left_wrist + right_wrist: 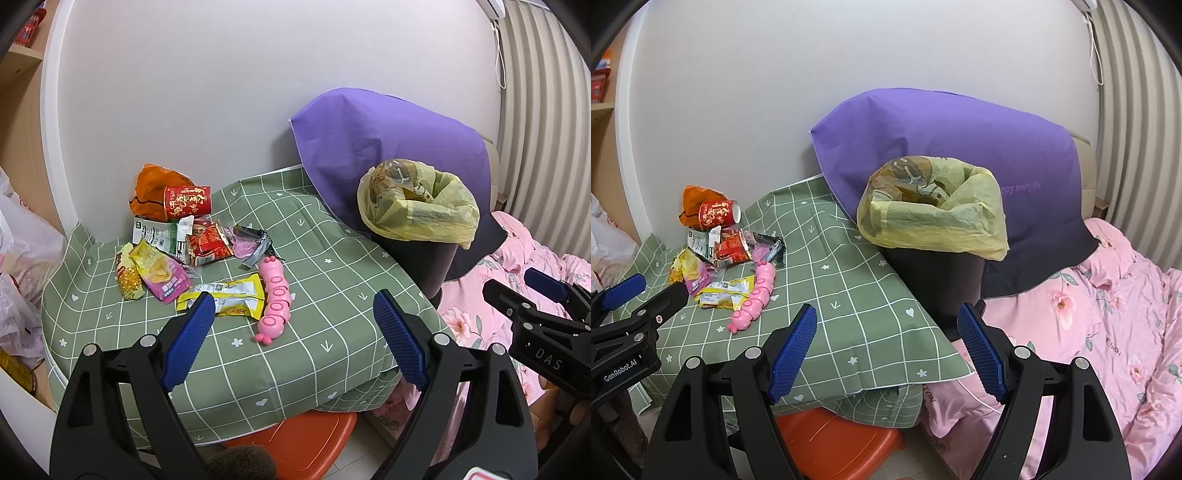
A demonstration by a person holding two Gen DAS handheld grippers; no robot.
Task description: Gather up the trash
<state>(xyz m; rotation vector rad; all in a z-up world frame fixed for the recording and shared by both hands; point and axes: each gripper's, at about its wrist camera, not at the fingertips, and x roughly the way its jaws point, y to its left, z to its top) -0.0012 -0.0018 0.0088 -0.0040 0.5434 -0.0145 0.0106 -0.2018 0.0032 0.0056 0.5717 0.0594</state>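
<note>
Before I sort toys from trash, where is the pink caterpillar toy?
In both views, the pink caterpillar toy lies on the green checked cloth, right beside the yellow wrapper.

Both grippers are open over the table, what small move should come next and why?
Probably ease the left hand-held gripper forward onto the yellow wrapper: it lies nearest, flat on the green cloth, and both grippers are open and empty. The pink toy beside it isn't trash.

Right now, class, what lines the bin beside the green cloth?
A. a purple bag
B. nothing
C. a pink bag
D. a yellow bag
D: a yellow bag is folded over the rim of the dark bin, next to the green cloth.
</note>
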